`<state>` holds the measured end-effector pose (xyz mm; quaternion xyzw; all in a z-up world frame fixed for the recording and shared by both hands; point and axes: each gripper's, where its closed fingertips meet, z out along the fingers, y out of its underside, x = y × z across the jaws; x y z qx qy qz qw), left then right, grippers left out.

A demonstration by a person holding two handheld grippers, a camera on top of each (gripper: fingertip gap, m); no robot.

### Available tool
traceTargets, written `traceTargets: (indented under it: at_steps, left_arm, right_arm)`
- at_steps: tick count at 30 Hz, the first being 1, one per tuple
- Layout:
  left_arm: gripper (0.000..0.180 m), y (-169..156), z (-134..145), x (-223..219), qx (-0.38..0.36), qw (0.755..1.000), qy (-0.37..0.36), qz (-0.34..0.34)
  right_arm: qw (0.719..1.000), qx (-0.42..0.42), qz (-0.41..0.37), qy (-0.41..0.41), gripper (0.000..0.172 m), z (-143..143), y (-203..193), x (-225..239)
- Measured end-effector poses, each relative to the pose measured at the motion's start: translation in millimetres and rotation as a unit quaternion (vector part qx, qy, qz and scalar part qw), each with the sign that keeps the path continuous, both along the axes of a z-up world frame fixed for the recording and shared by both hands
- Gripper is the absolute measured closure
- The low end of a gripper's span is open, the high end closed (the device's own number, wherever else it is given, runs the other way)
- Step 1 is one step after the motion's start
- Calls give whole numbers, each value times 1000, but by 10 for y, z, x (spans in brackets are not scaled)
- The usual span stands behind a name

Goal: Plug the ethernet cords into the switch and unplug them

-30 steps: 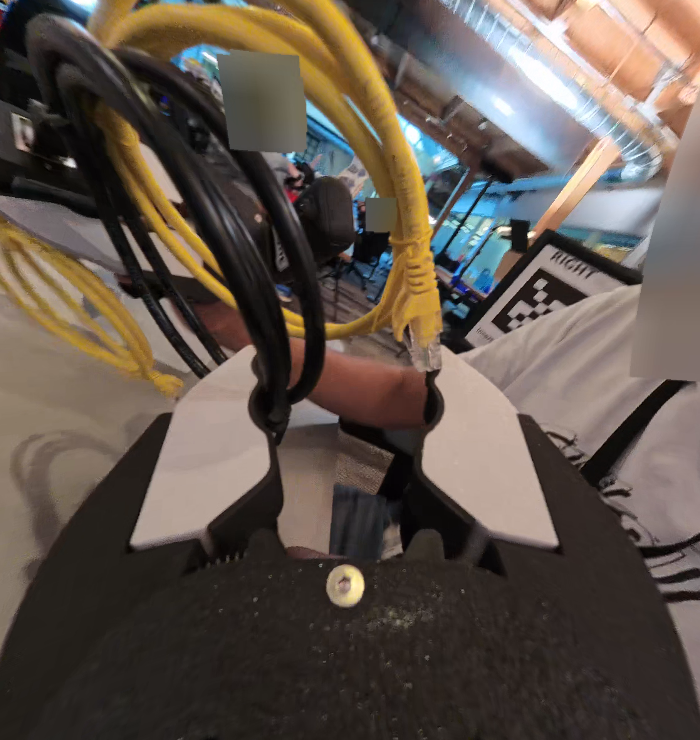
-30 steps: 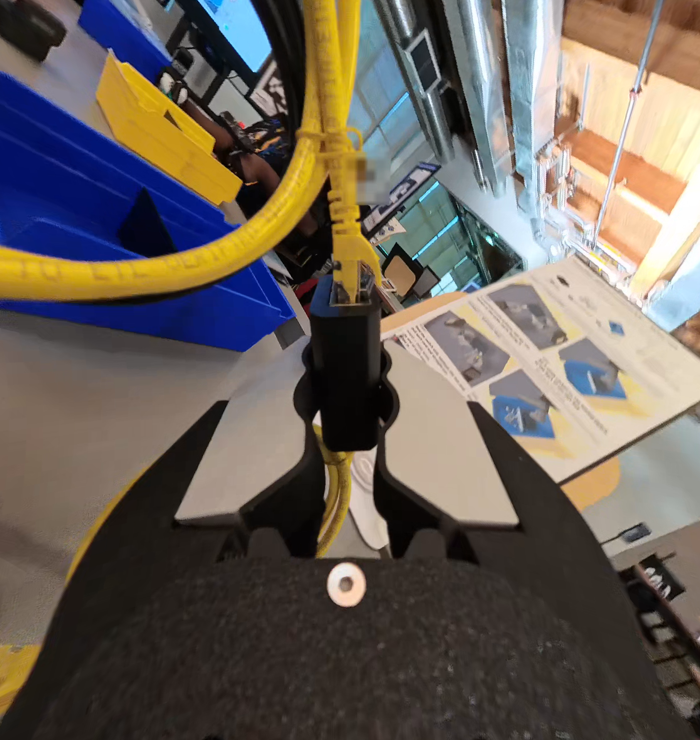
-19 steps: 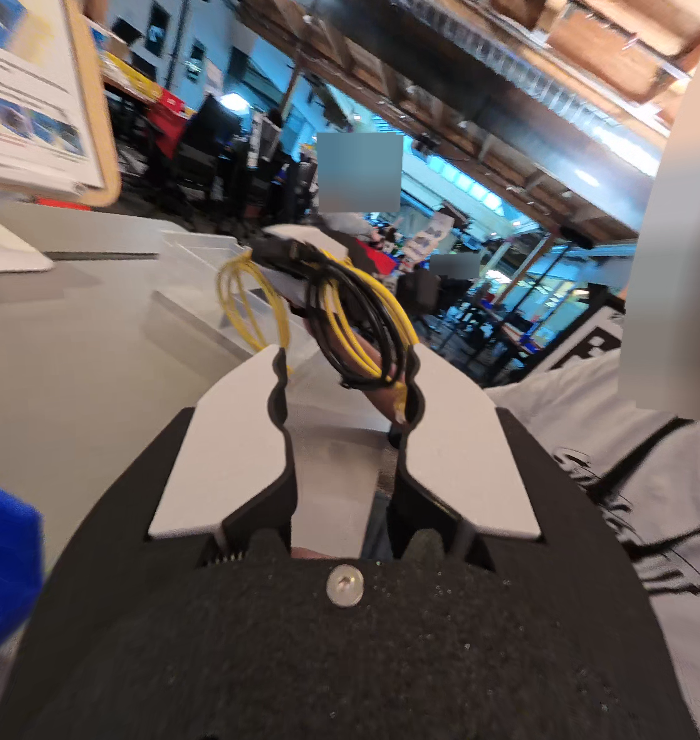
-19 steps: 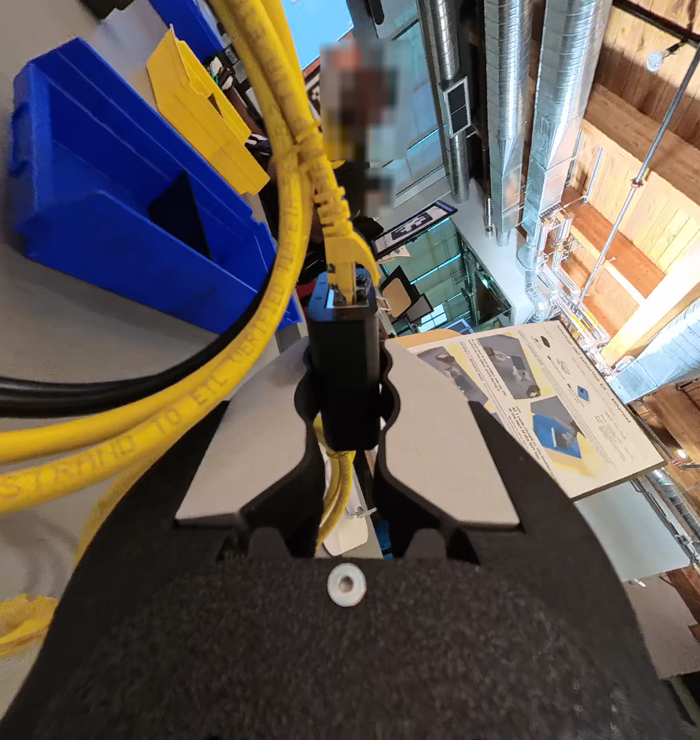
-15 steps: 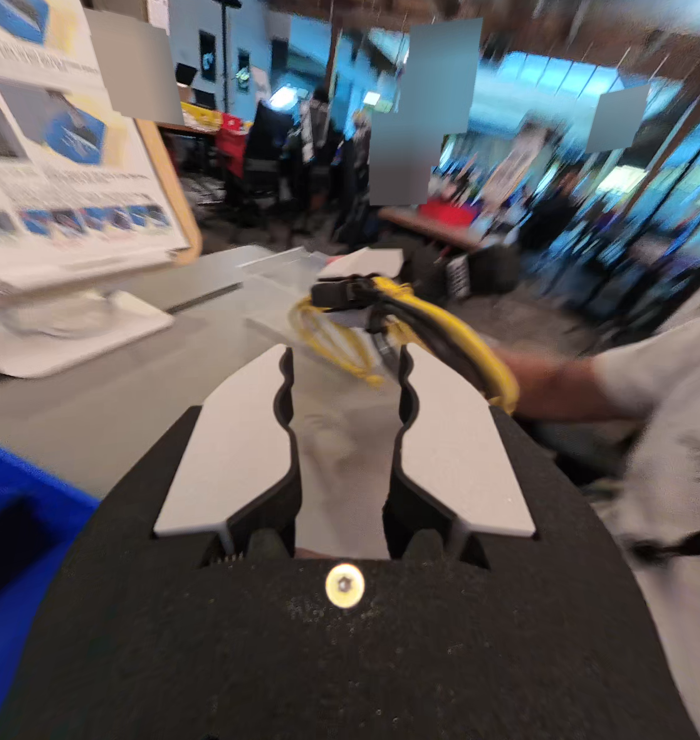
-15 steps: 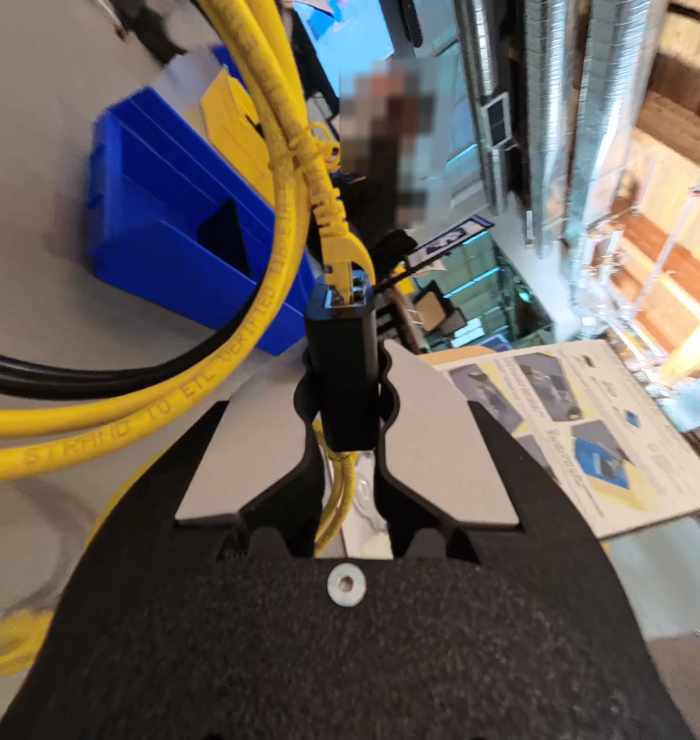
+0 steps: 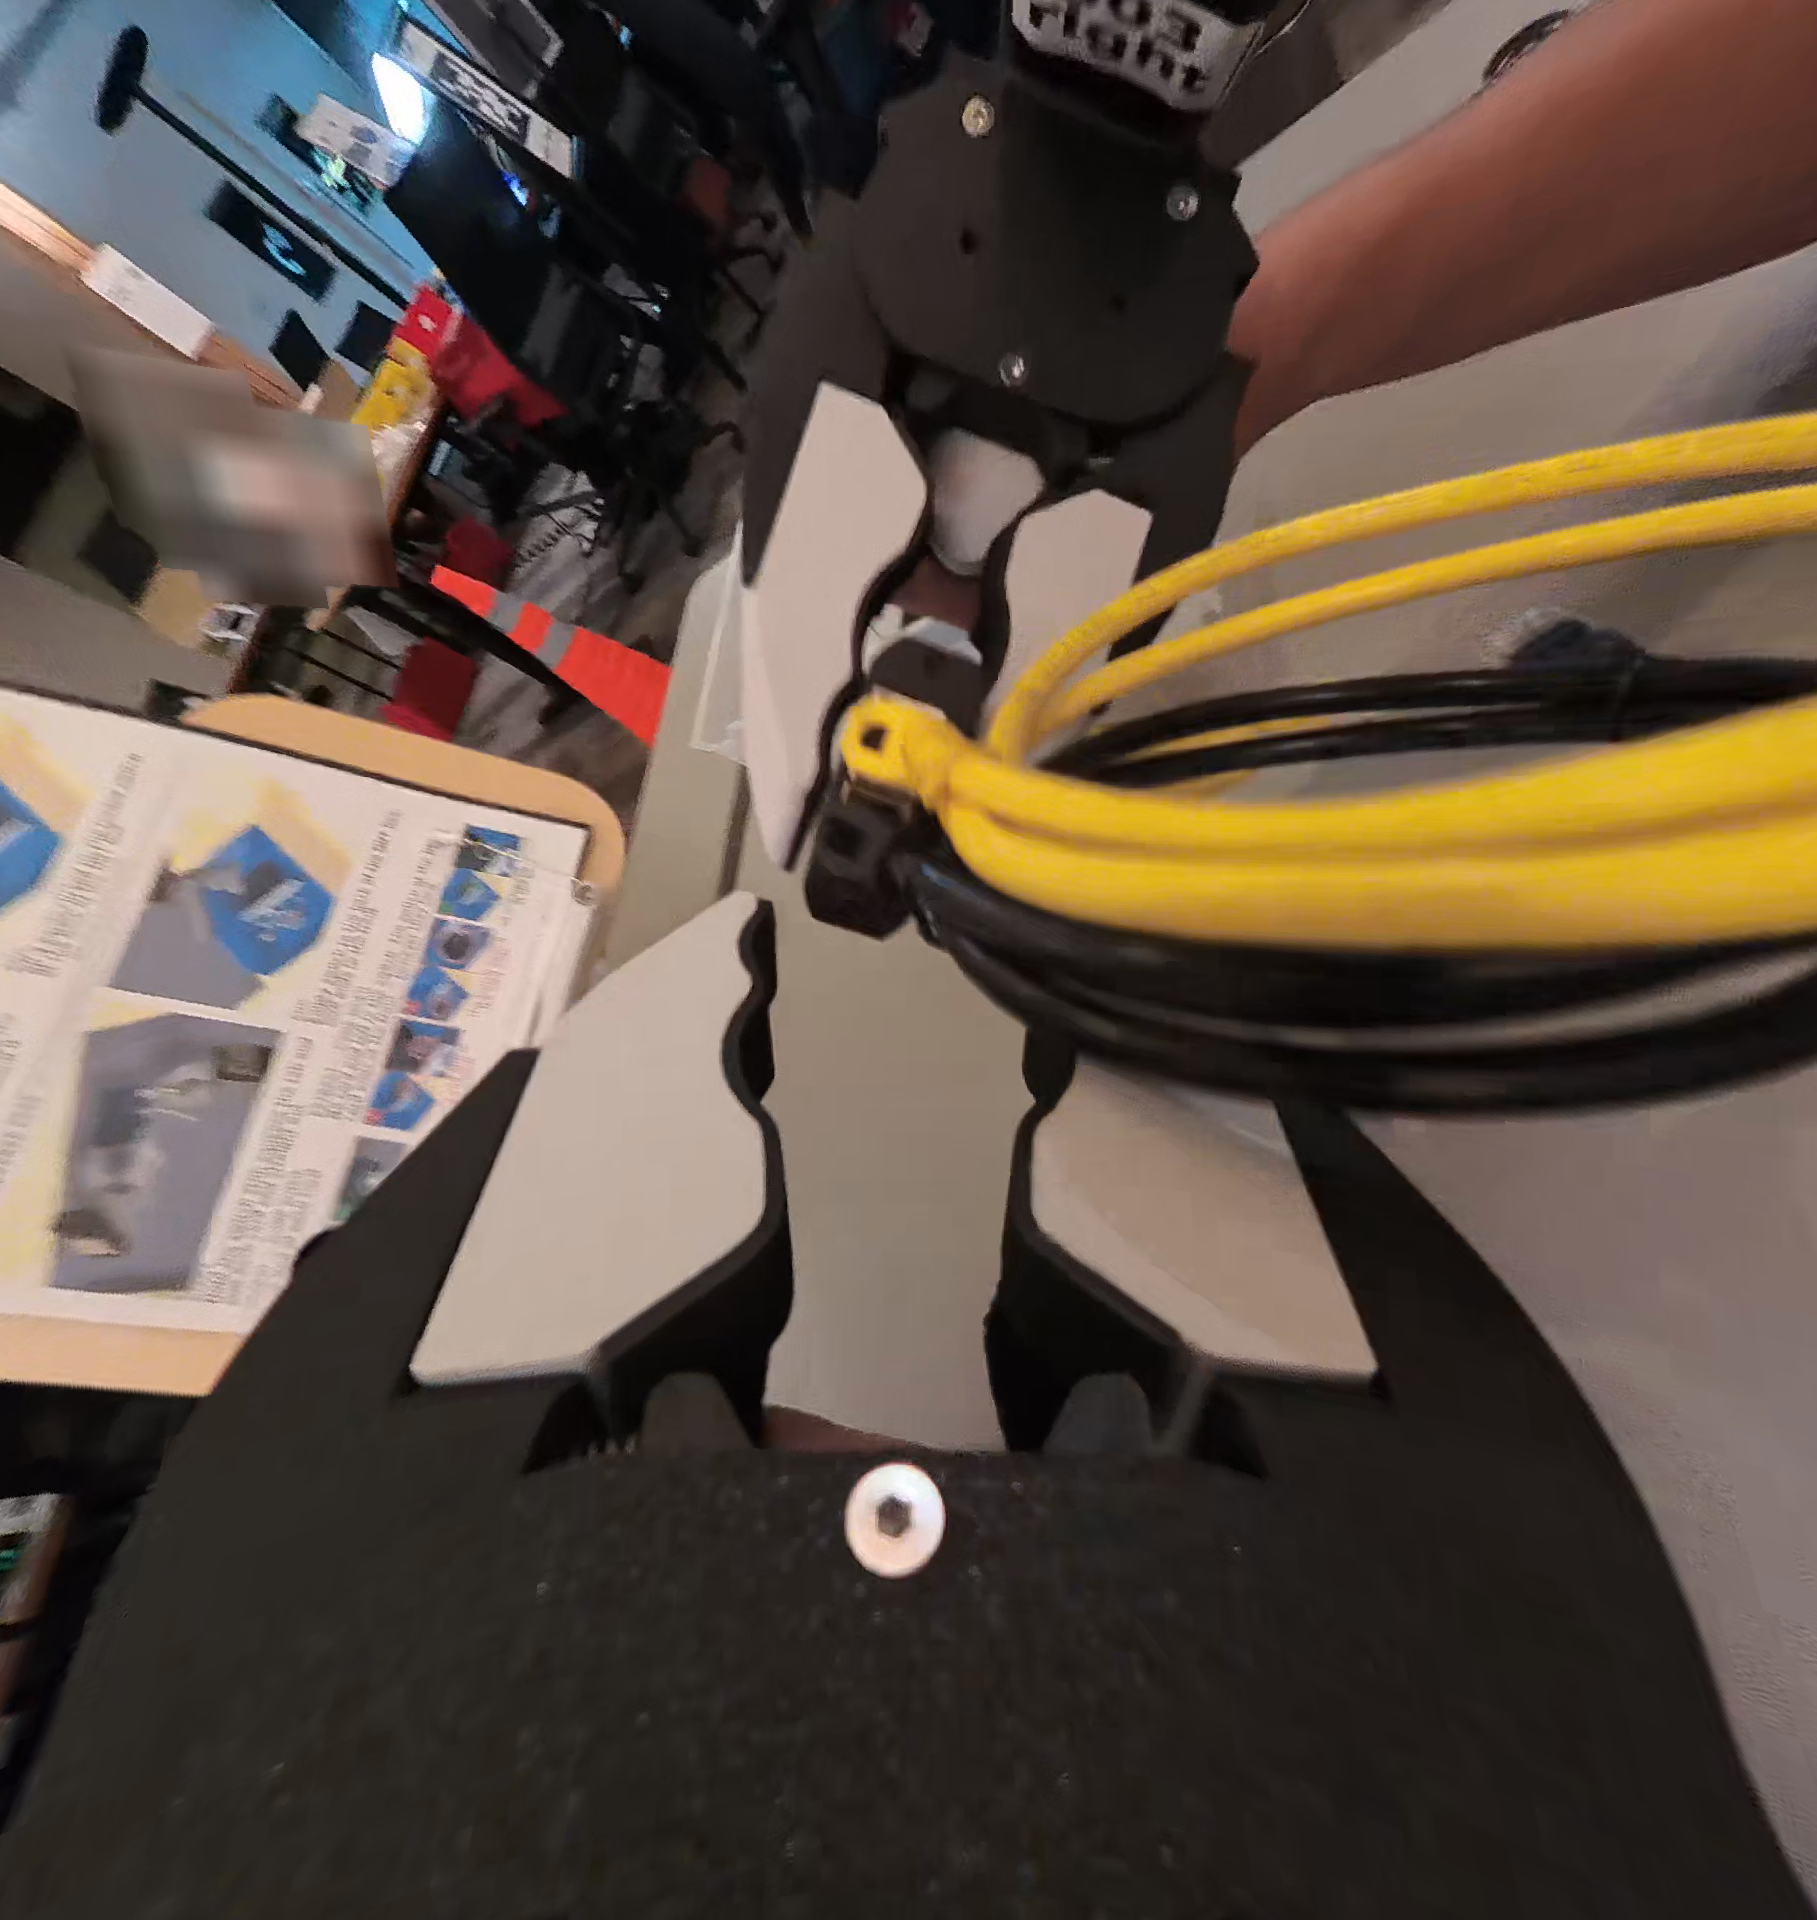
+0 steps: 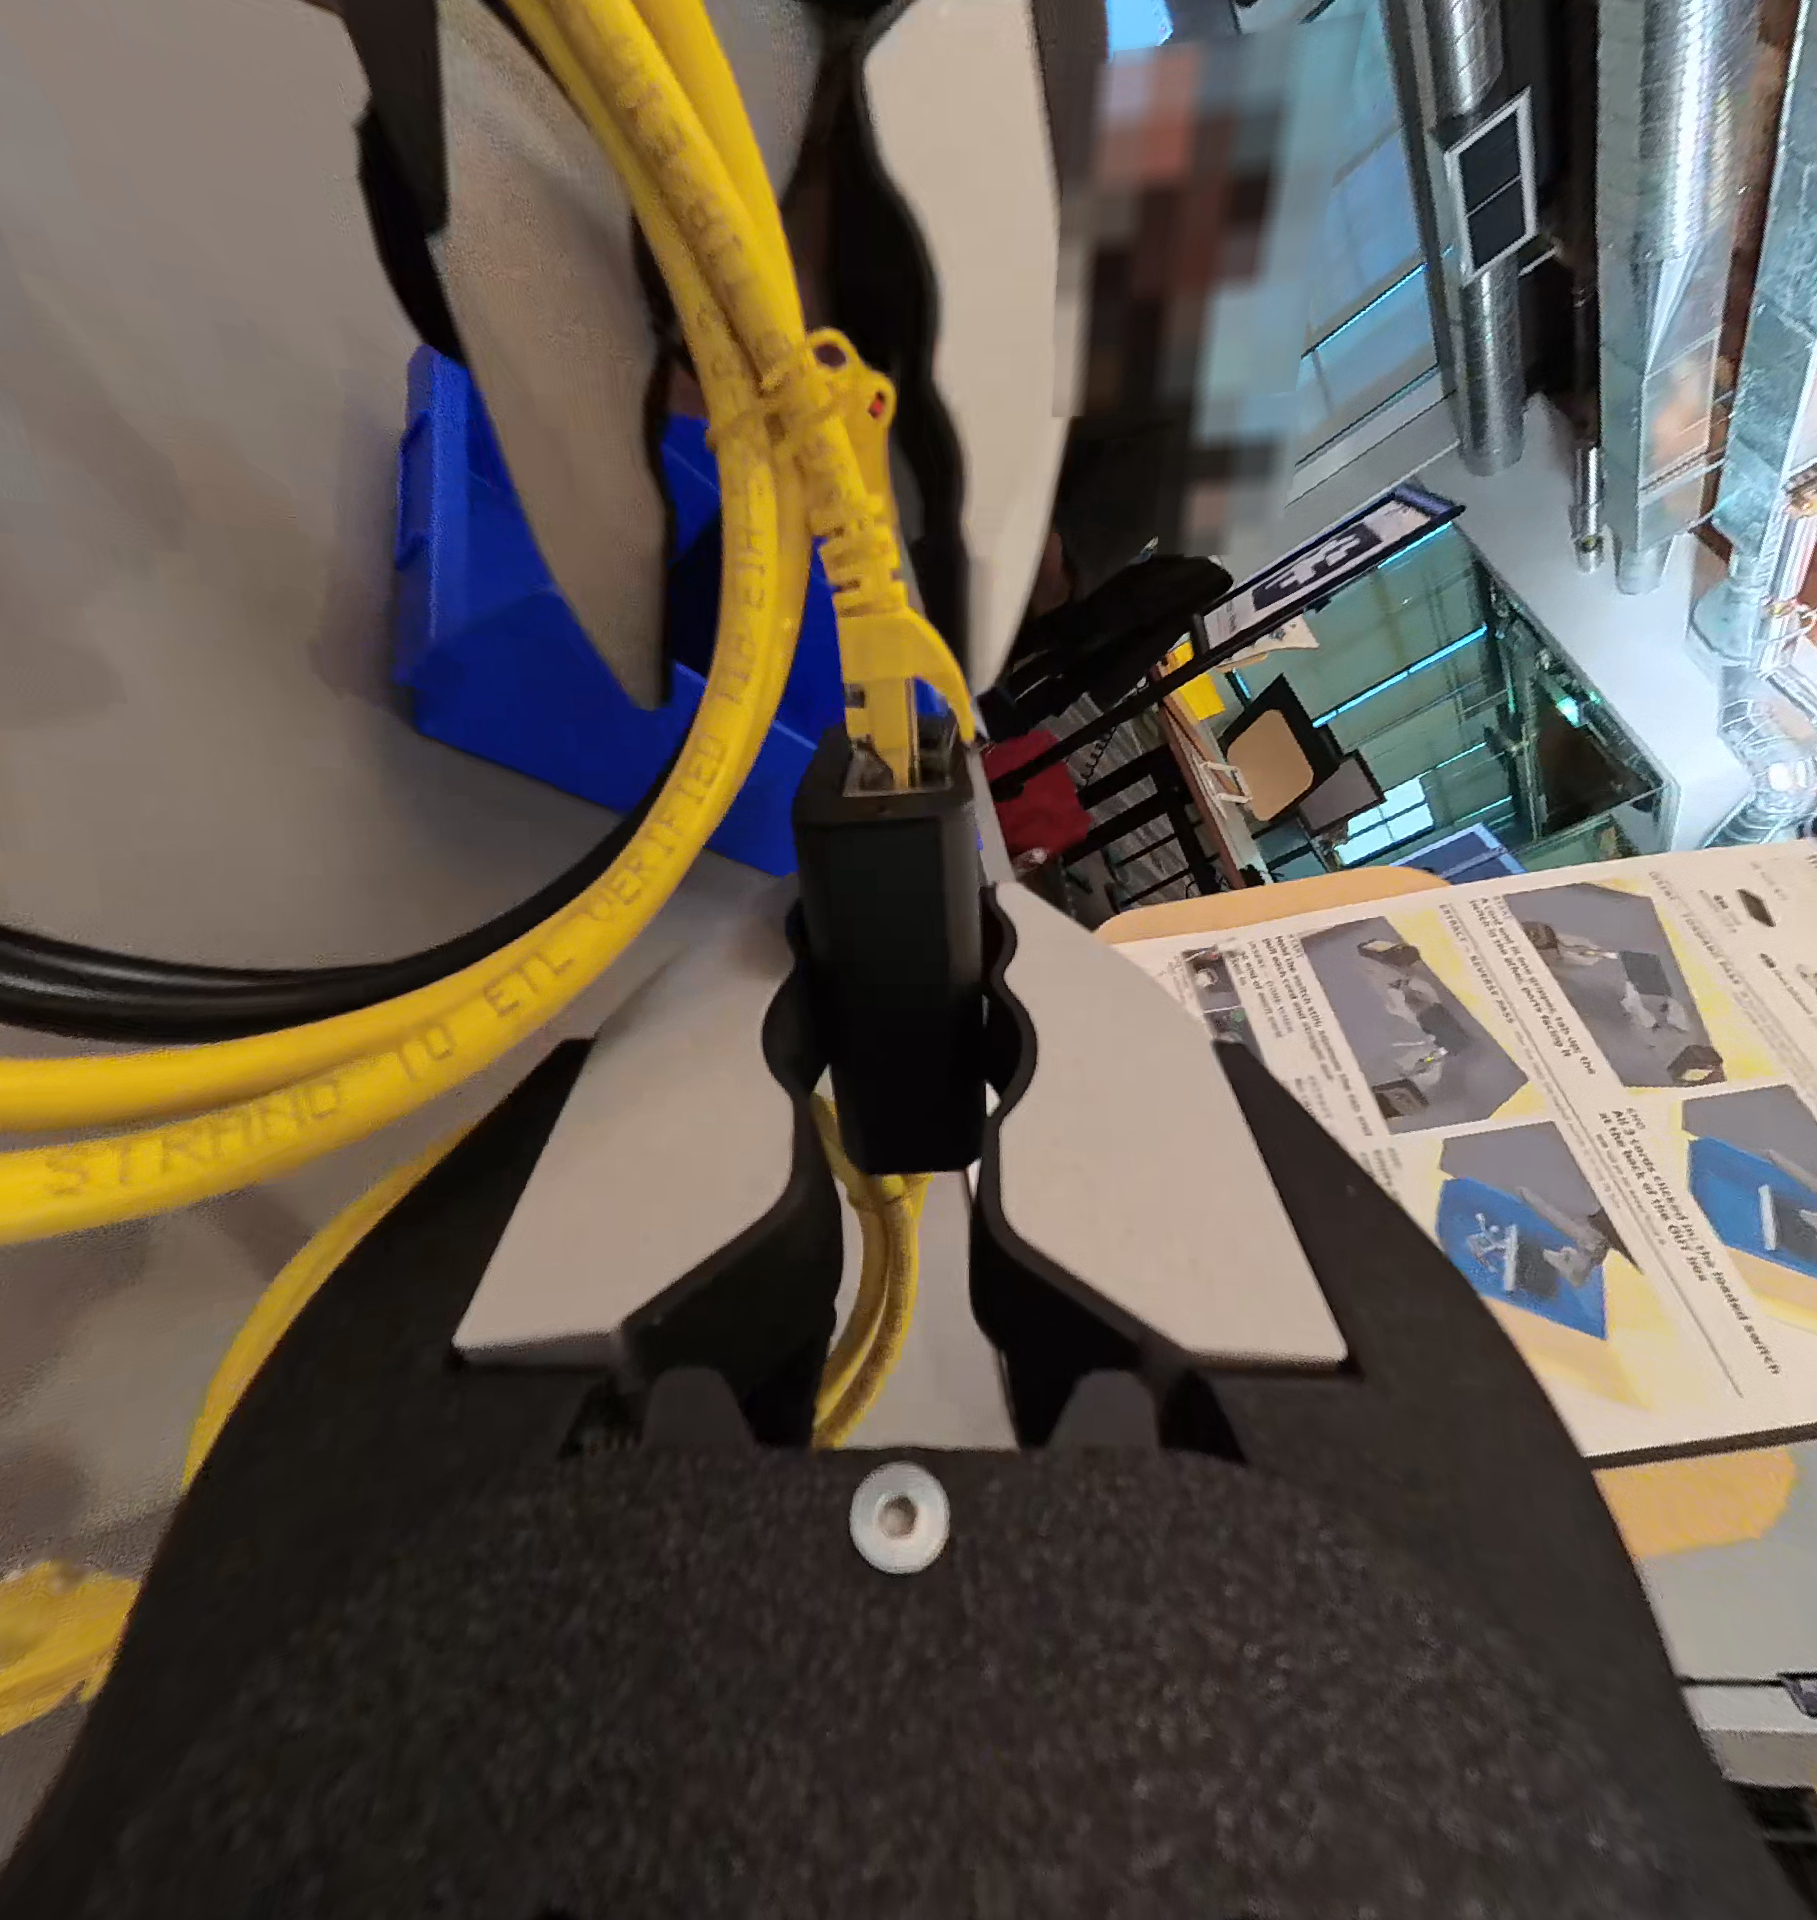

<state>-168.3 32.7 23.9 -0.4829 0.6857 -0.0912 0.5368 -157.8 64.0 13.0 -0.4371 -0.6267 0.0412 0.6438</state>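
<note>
My right gripper (image 8: 896,1023) is shut on a small black switch (image 8: 888,977), and both pads press its sides. A yellow ethernet cord (image 8: 748,582) is plugged into the switch's top port, and more yellow cord hangs below between the fingers. In the left wrist view my left gripper (image 7: 899,987) is open with nothing between its pads. It points at the switch (image 7: 852,873) held in the right gripper (image 7: 925,644). A bundle of yellow cords (image 7: 1403,831) and black cords (image 7: 1403,997) crosses over its right fingertip, which is hidden.
A wooden clipboard with an illustrated instruction sheet (image 7: 208,987) lies on the grey table (image 7: 1610,1299); it also shows in the right wrist view (image 8: 1558,1091). A blue bin (image 8: 530,644) stands behind the cords. A person's forearm (image 7: 1506,208) is behind the right gripper. Both grippers' tips are close together, under 4 cm apart.
My left gripper narrowed its jaws on nothing and swung round to face the switch, close to the cord bundle. My right gripper stayed shut on the switch with the yellow cord plugged in.
</note>
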Motion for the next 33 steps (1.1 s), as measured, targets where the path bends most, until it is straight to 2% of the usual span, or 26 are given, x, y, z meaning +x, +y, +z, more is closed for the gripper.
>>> traceTargets:
  at_steps: [3, 6, 10, 15, 21, 28, 33]
  left_arm:
    - [136, -16, 31, 72, 39, 999, 8, -20]
    - [144, -69, 80, 124, 69, 997, -7, -41]
    - [152, -149, 125, 153, 70, 996, -11, -62]
    - [153, -156, 148, 141, 53, 996, -8, -77]
    - [160, -108, 94, 121, 49, 995, 9, -84]
    - [162, -83, 51, 118, 99, 992, 22, -73]
    - [160, -81, 111, 133, 116, 990, -9, -73]
  right_arm:
    - [1000, -16, 0, -4, 146, -80, 20, 10]
    - [1000, -26, 8, 4, 146, -76, -11, 12]
    - [999, -33, 28, 18, 146, -17, -78, -4]
    - [998, -33, 46, 29, 146, 21, -107, -17]
    - [997, -48, 56, 22, 147, -72, -118, -47]
    - [997, -43, 51, 26, 147, -112, -65, -58]
    - [998, -23, 43, 41, 146, -16, -45, -37]
